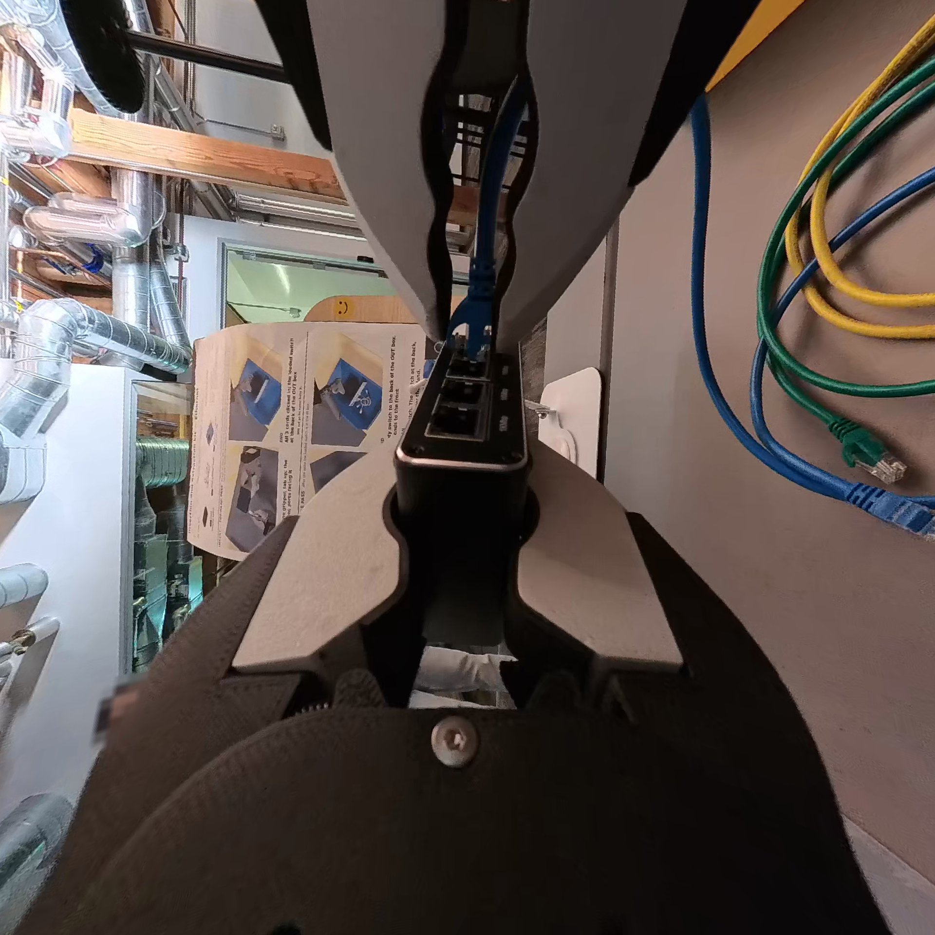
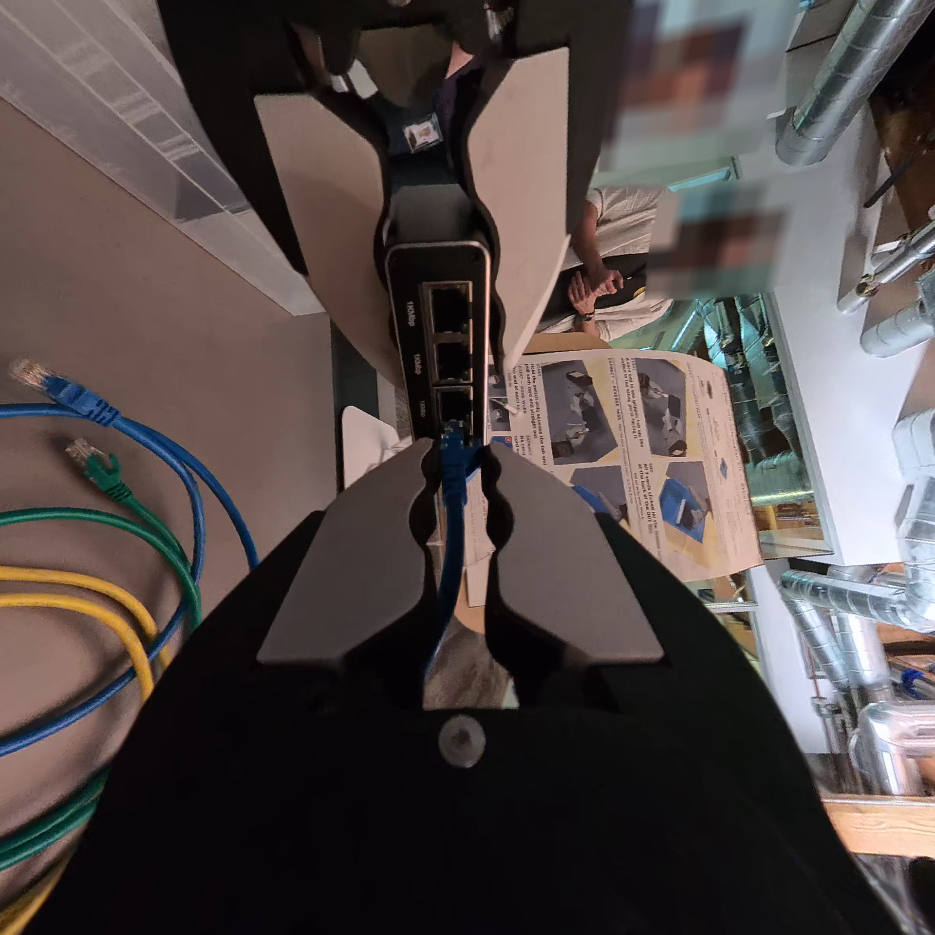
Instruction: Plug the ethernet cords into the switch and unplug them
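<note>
My left gripper (image 1: 460, 470) is shut on the black switch (image 1: 458, 531) and holds it by its sides, ports facing away. Three empty ports (image 1: 455, 427) show in a row. My right gripper (image 2: 458, 448) is shut on a blue ethernet cord (image 2: 453, 516). The cord's plug (image 2: 452, 440) sits at the end port of the switch (image 2: 405, 324); how deep it sits is hidden. The right gripper (image 1: 473, 334) shows at the top of the left wrist view with the cord (image 1: 488, 227). The left gripper (image 2: 445, 364) shows at the top of the right wrist view.
Loose blue (image 1: 900, 511), green (image 1: 860, 450) and yellow (image 1: 835, 253) cords lie coiled on the grey table (image 1: 733, 607); they also show at left (image 2: 76, 394). A printed instruction sheet (image 2: 632, 455) stands behind. A white pad (image 1: 574, 415) lies nearby. People (image 2: 607, 283) are beyond. Left and right tips are no more than a few centimetres apart.
</note>
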`<state>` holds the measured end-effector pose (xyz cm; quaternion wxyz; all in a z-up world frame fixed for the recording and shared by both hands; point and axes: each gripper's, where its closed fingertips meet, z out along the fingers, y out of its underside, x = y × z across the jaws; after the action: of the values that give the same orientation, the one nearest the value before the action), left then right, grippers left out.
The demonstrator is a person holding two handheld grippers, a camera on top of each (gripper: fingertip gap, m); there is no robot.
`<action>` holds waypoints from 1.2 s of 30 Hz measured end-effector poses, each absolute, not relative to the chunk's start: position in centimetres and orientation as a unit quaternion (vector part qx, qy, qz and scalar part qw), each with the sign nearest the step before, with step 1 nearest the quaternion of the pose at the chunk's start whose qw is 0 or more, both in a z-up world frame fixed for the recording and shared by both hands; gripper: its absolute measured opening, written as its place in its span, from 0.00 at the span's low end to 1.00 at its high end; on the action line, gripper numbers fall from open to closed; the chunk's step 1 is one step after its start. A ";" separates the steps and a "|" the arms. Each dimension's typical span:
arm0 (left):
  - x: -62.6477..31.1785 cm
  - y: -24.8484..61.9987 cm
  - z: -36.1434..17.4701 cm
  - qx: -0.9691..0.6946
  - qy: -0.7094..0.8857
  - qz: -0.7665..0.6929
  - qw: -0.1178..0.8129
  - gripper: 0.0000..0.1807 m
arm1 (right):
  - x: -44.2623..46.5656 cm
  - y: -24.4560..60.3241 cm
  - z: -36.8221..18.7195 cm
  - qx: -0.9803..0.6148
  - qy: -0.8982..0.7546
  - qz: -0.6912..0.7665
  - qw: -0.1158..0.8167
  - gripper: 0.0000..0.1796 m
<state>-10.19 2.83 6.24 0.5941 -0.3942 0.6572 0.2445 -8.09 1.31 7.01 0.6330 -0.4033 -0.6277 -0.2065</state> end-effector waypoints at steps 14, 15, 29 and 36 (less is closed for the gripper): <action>-9.7 2.6 6.0 -0.401 0.666 0.236 0.584 0.21 | -7.6 0.9 6.5 -0.411 -0.646 -0.231 0.600 0.08; -9.6 2.6 5.9 -0.396 0.668 0.241 0.582 0.21 | -7.4 0.8 6.3 -0.416 -0.651 -0.233 0.591 0.08; -8.5 3.0 3.3 -0.420 0.696 0.189 0.552 0.22 | -6.2 0.2 3.7 -0.472 -0.695 -0.199 0.504 0.08; -7.8 2.7 2.7 -0.431 0.699 0.143 0.552 0.22 | -5.6 -0.4 3.5 -0.480 -0.705 -0.195 0.485 0.08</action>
<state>-7.78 2.68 2.69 0.5522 -0.4309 0.6993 0.1426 -5.57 -0.36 3.46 0.4849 -0.4803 -0.7045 -0.1946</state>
